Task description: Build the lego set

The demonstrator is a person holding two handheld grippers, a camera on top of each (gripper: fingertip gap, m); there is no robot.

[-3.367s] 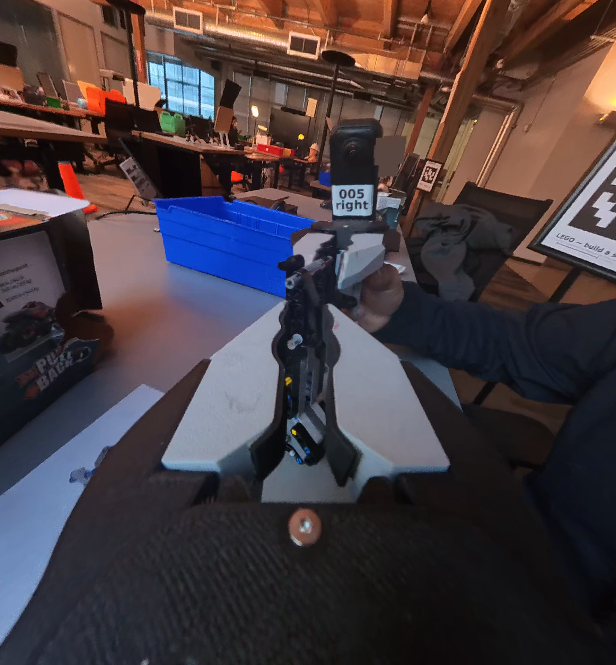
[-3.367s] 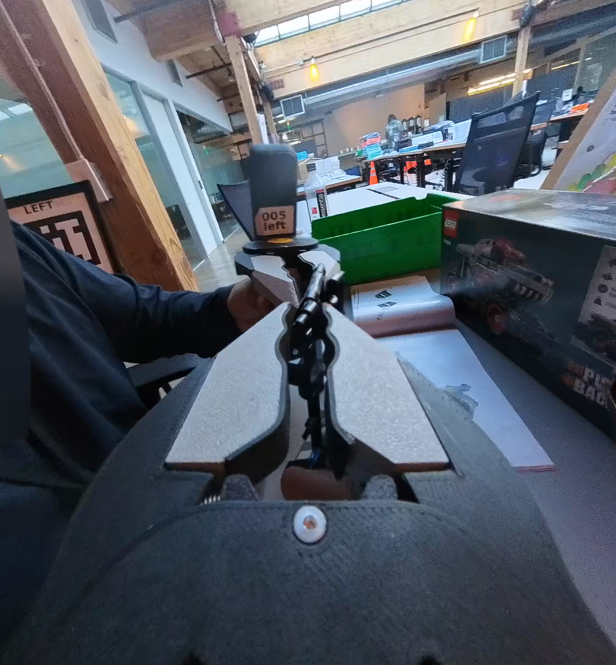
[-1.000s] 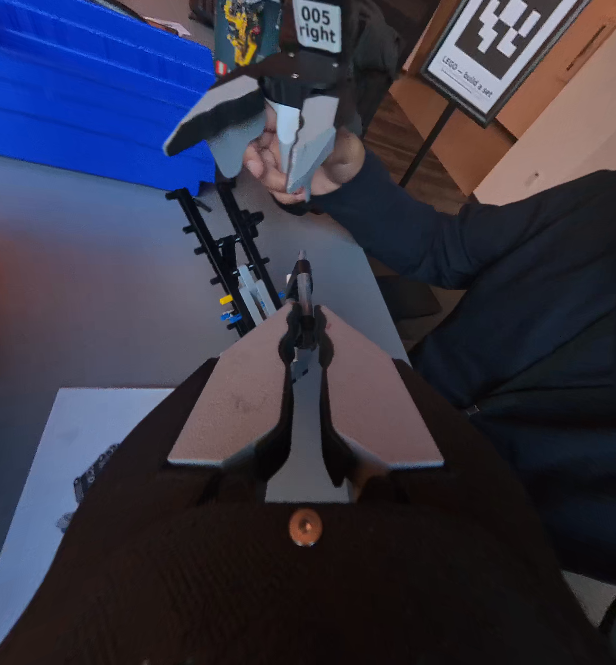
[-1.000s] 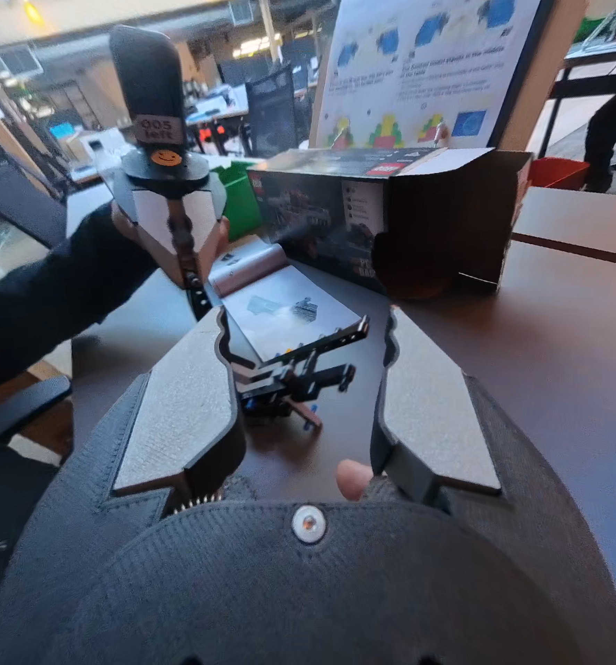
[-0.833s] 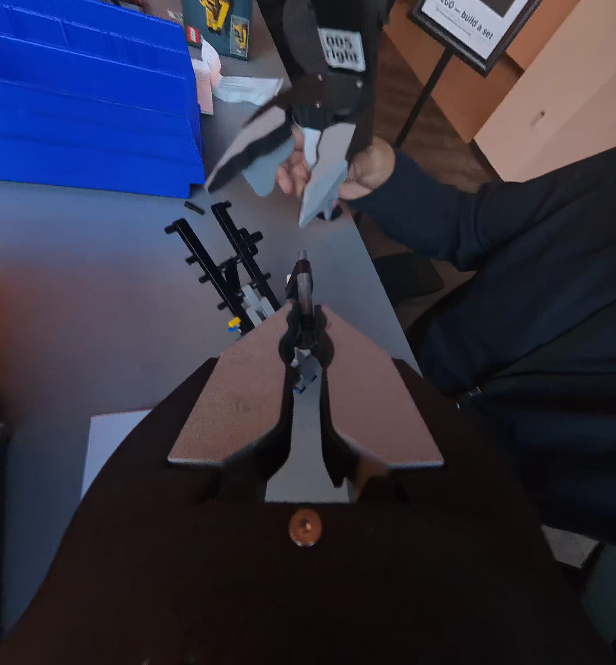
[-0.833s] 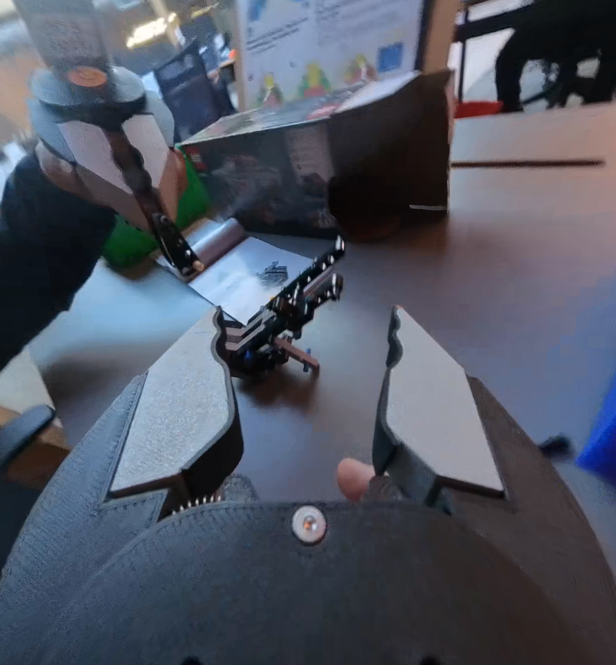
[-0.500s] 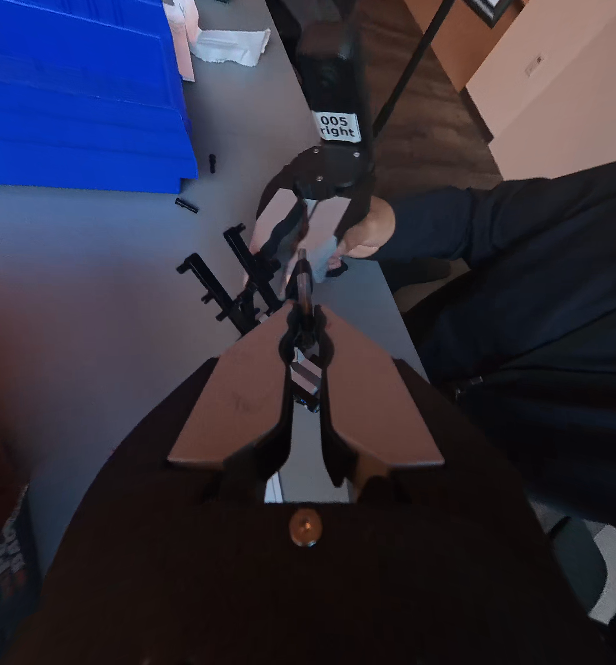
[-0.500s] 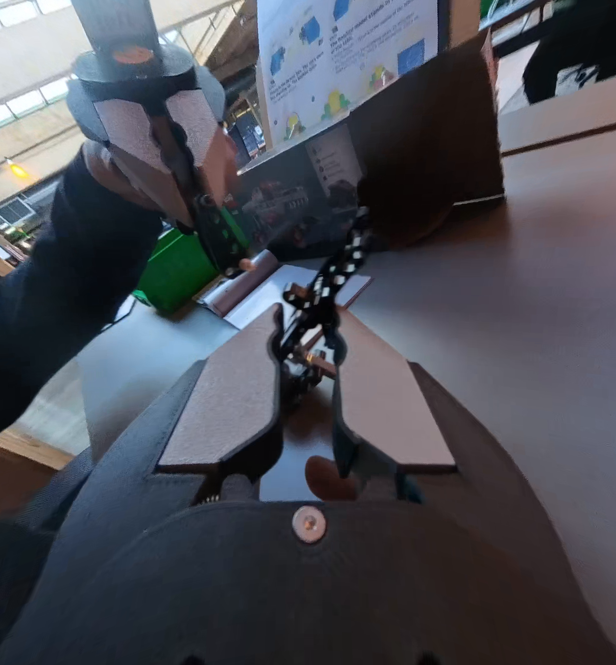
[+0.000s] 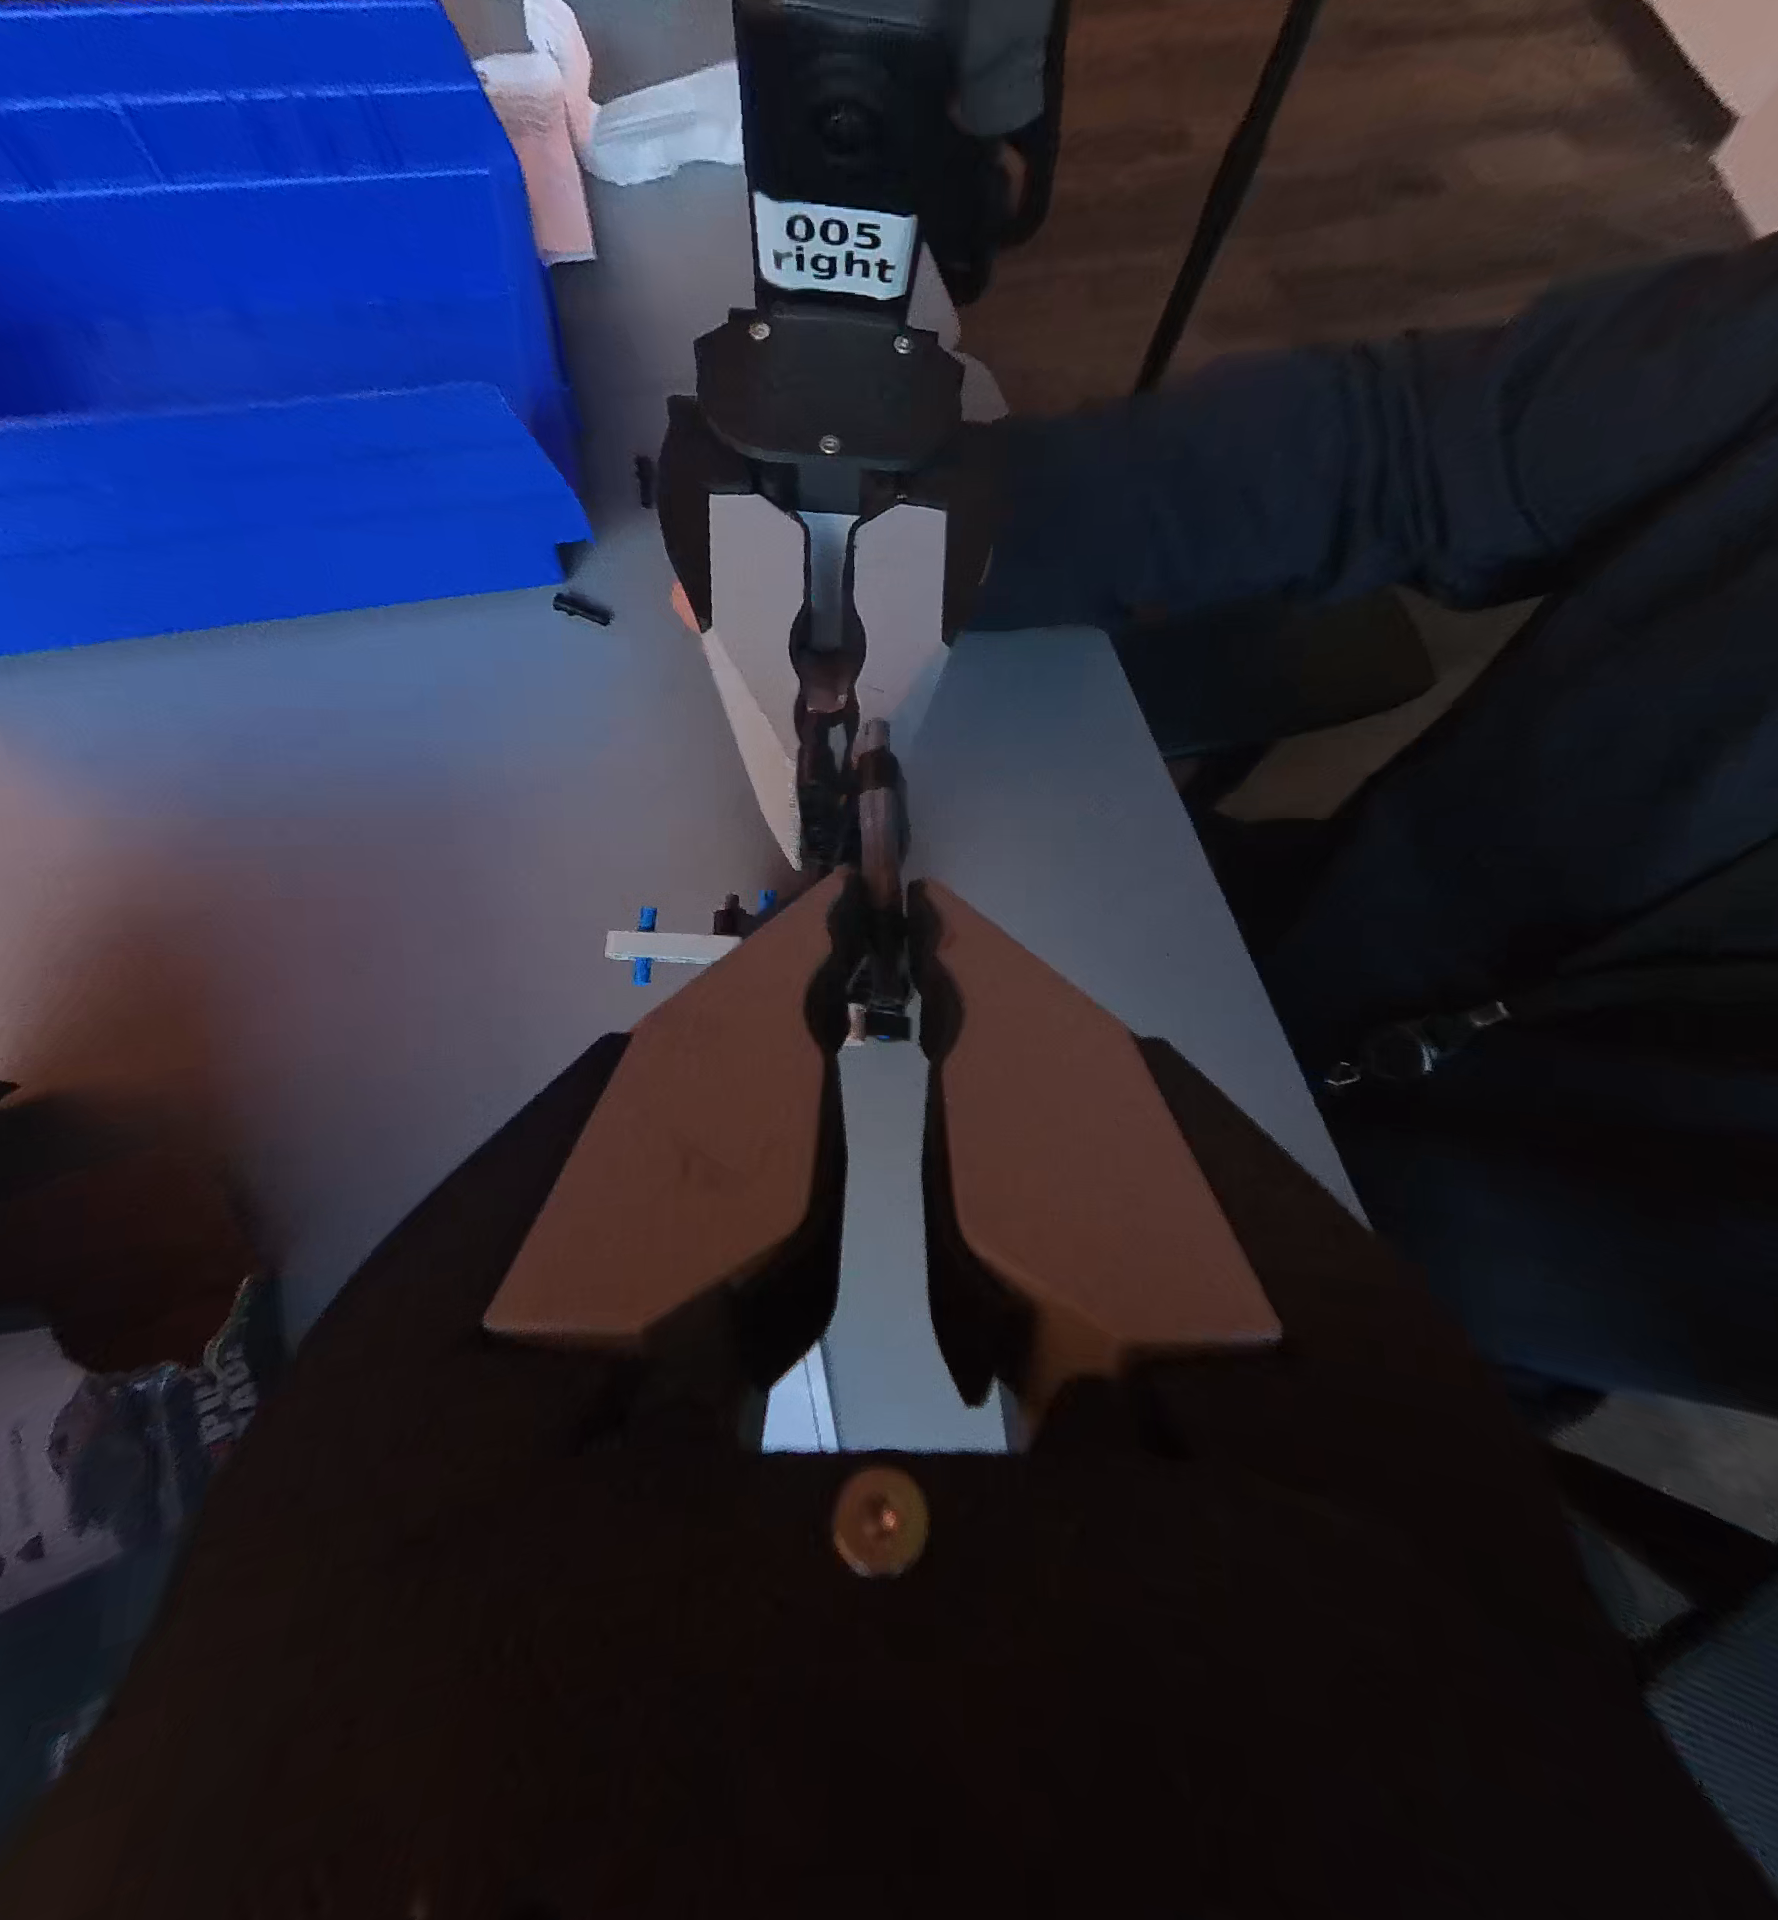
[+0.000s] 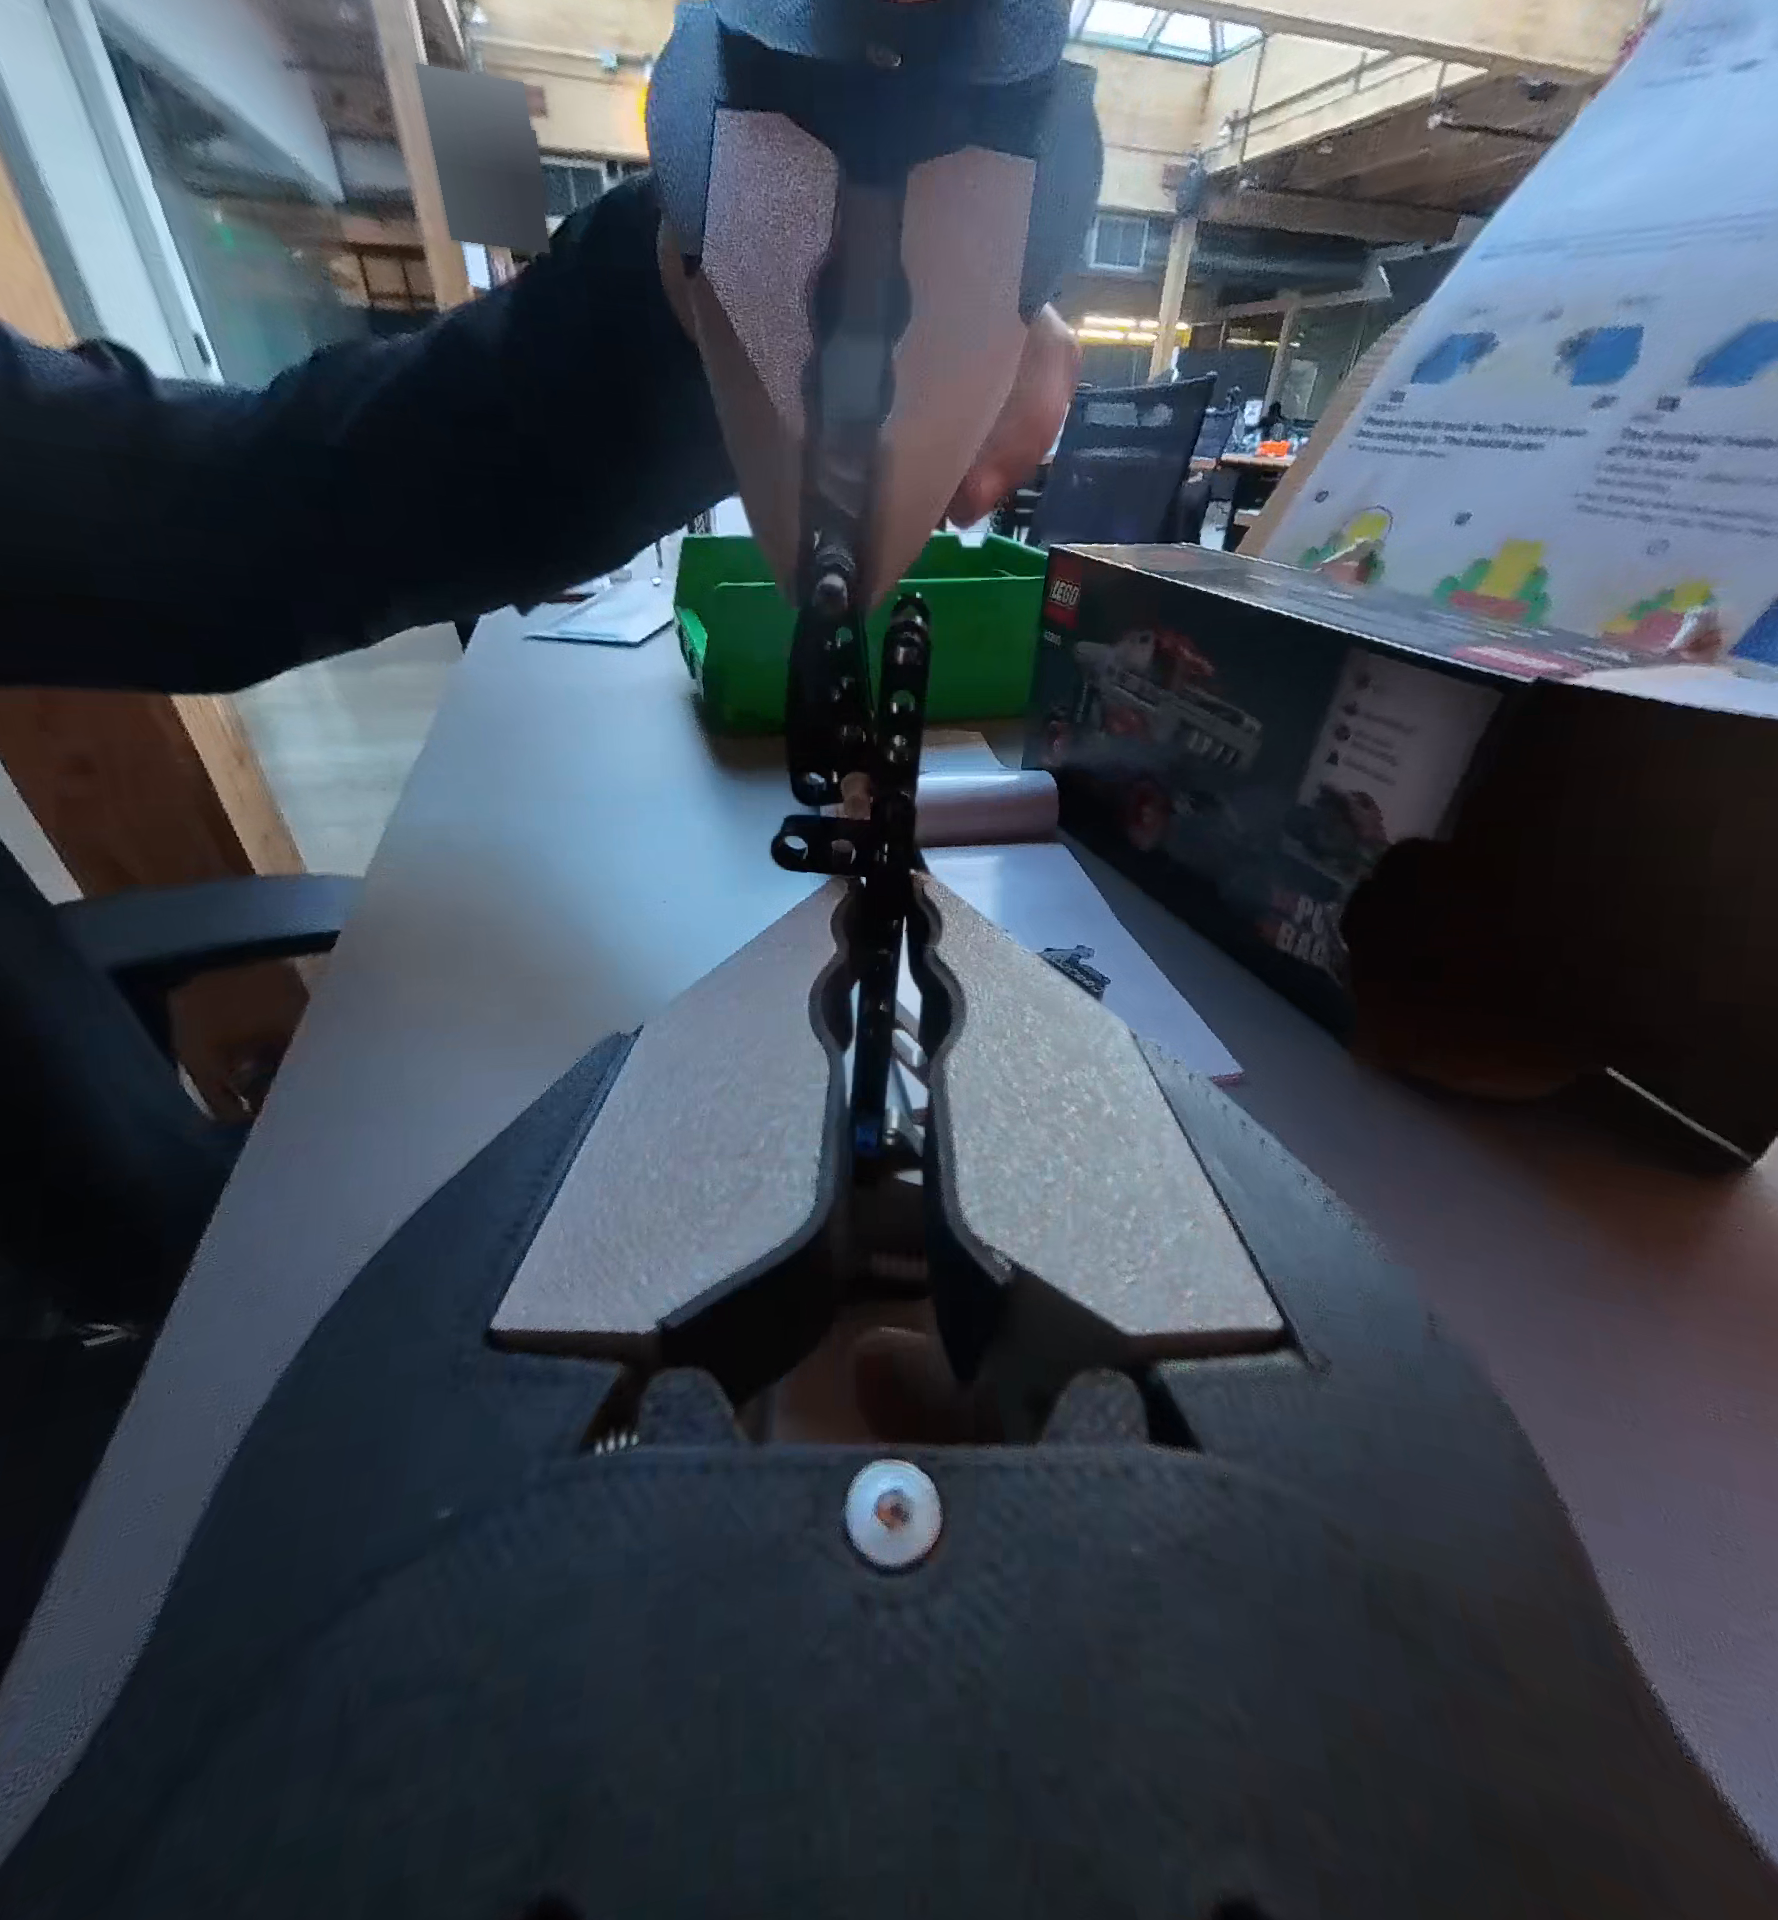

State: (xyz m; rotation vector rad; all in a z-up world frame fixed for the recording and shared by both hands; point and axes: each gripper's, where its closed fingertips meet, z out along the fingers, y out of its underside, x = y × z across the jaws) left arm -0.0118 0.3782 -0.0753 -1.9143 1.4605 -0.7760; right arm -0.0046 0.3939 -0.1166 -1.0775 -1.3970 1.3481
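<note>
My left gripper (image 9: 877, 896) is shut on a short black beam (image 9: 880, 800) with a tan pin at its tip. My right gripper (image 10: 880, 894) is shut on the black lego frame (image 10: 906, 707) and holds it above the grey table (image 10: 552, 831). The two grippers face each other tip to tip. In the right wrist view the left gripper (image 10: 835, 592) comes down from above, and its beam (image 10: 823, 707) lies against the frame's rail. In the left wrist view the right gripper (image 9: 825, 821) holds the frame (image 9: 825, 748), whose light grey part with blue pins (image 9: 656, 945) sticks out to the left.
A blue bin (image 9: 241, 312) stands at the back left, with small black pins (image 9: 581, 608) loose beside it. A green bin (image 10: 958, 623), the open set box (image 10: 1384, 779) and an instruction booklet (image 10: 1072, 935) lie beyond the grippers. A person's dark sleeves reach in. Left tips to right tips: about 5 centimetres.
The frame lay on the table with my right gripper open above it. The right gripper has shut on it and lifted it up to the beam in my left gripper.
</note>
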